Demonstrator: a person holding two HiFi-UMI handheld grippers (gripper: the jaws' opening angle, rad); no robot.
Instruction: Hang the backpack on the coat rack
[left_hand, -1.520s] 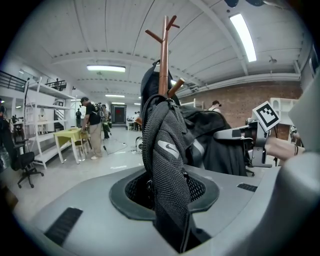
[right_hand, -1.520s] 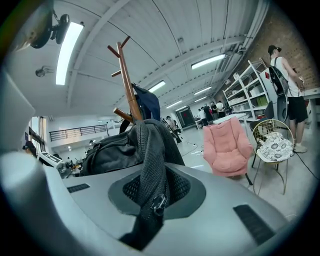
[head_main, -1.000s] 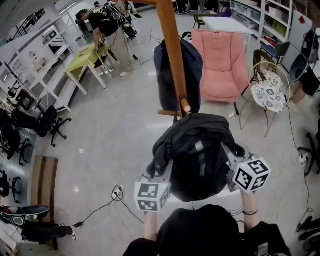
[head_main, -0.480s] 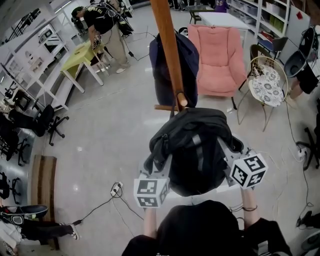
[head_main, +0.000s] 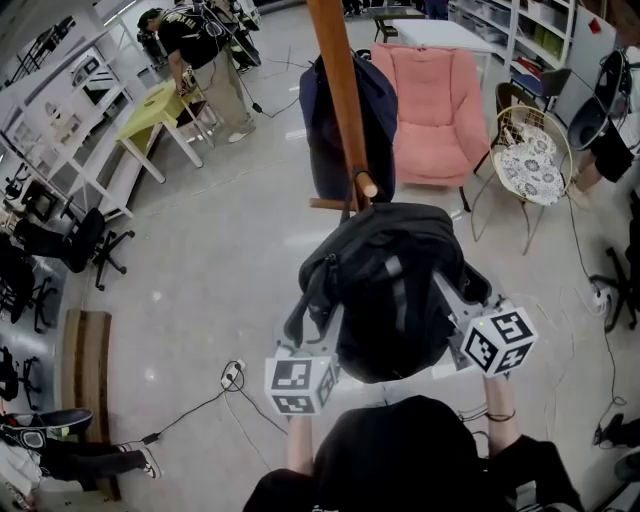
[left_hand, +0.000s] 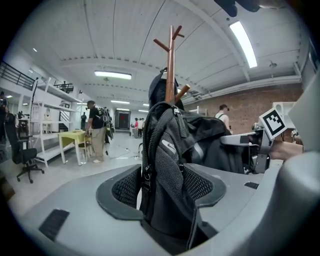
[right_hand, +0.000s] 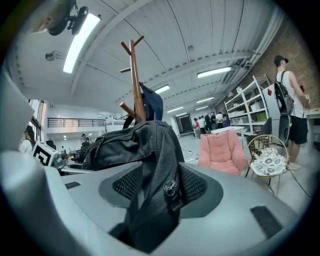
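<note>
A black backpack (head_main: 388, 285) hangs in front of me against the brown wooden coat rack (head_main: 340, 90), its top just under a short peg (head_main: 367, 187). My left gripper (head_main: 318, 335) is at its left side and my right gripper (head_main: 465, 305) at its right side. In the left gripper view the opening jaws of the left gripper (left_hand: 162, 187) have a mesh side panel (left_hand: 167, 185) between them, with a gap at the left pad. In the right gripper view the right gripper (right_hand: 152, 187) is also opening, with mesh fabric and a zipper pull (right_hand: 171, 189) loose between its pads.
A navy garment (head_main: 325, 130) hangs on the far side of the rack. Behind it stand a pink armchair (head_main: 432, 110) and a wicker chair (head_main: 535, 160). A person (head_main: 205, 50) bends over a yellow-green table (head_main: 165, 110). Cables (head_main: 235, 380) lie on the floor at the left.
The backpack and both grippers stay in about the same place under the peg. Only the head view has shifted a little.
</note>
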